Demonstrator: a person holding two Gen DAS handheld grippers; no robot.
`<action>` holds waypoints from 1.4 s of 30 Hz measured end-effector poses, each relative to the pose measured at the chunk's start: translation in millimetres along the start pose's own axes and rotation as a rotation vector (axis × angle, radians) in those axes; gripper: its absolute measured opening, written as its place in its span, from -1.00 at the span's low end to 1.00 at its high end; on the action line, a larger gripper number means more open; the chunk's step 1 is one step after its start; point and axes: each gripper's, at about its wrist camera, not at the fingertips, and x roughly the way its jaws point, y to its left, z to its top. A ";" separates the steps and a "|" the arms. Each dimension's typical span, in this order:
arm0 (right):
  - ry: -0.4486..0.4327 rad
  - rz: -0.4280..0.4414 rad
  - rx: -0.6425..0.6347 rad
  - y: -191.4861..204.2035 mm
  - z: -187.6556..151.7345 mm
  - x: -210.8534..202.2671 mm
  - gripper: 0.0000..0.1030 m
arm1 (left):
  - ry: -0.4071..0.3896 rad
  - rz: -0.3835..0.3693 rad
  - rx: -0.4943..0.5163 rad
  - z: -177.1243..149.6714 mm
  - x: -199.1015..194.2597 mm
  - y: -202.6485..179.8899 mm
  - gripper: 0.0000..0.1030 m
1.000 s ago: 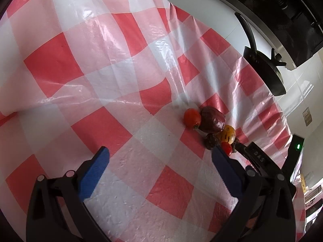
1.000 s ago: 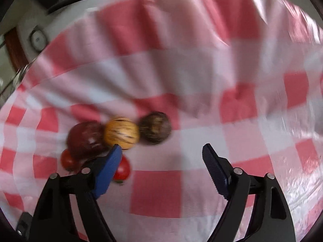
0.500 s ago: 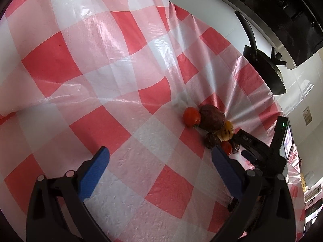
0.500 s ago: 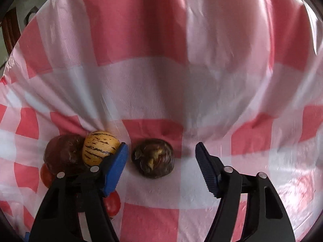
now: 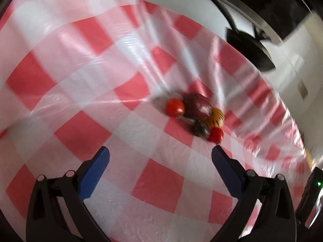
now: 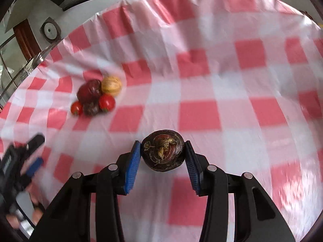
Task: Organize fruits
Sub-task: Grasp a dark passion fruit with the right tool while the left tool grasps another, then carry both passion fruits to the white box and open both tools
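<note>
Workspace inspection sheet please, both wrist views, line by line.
Surface: red-and-white checked plastic tablecloth, wrinkled.
Job's things: dark brown round fruit clamped in the right gripper; cluster apart: yellow striped fruit, dark red fruit, two red tomatoes, small dark fruit.
Clutter: nothing seen.
Grippers: left gripper open, holds nothing.
Cables: nothing seen.
Surroundings: black pan beyond the cloth's edge.

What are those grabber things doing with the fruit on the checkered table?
A person is sorting fruit with two hand-held grippers. The right gripper is clamped on a dark brown round fruit, apart from the little pile of two red tomatoes, a purple fruit, a striped yellow one and another dark one. The left gripper is open and empty, pointing toward that pile on the red-and-white tablecloth.
</note>
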 end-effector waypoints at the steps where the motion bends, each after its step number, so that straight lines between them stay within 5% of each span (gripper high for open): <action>1: 0.007 0.020 0.026 -5.9 3.5 0.4 -0.15 | -0.001 0.000 0.033 -1.8 -0.2 -6.1 0.96; 6: -0.004 0.099 0.106 -28.8 4.2 1.7 -0.15 | 0.033 0.021 0.127 0.2 15.6 -34.0 0.96; 10: -0.008 0.126 0.127 -32.5 6.7 -1.9 -0.15 | 0.127 0.055 0.182 10.5 56.9 -58.5 0.57; 14: -0.006 0.136 0.123 -30.8 7.4 -2.5 -0.15 | 0.134 0.114 0.212 20.8 86.3 -77.1 0.41; 19: -0.008 0.139 0.124 -30.3 6.6 -1.2 -0.15 | 0.168 0.159 0.275 25.6 114.2 -96.6 -0.25; 20: -0.009 0.142 0.124 -30.3 6.2 -0.9 -0.15 | 0.167 0.149 0.287 24.3 113.1 -98.2 -0.25; 29: -0.013 0.150 0.129 -30.3 4.6 -1.5 -0.15 | 0.062 0.171 0.359 -5.8 55.1 -91.8 -0.25; 42: -0.020 0.130 0.170 -33.4 7.2 -2.4 -0.15 | 0.009 0.209 0.295 -41.5 -45.7 -44.9 -0.25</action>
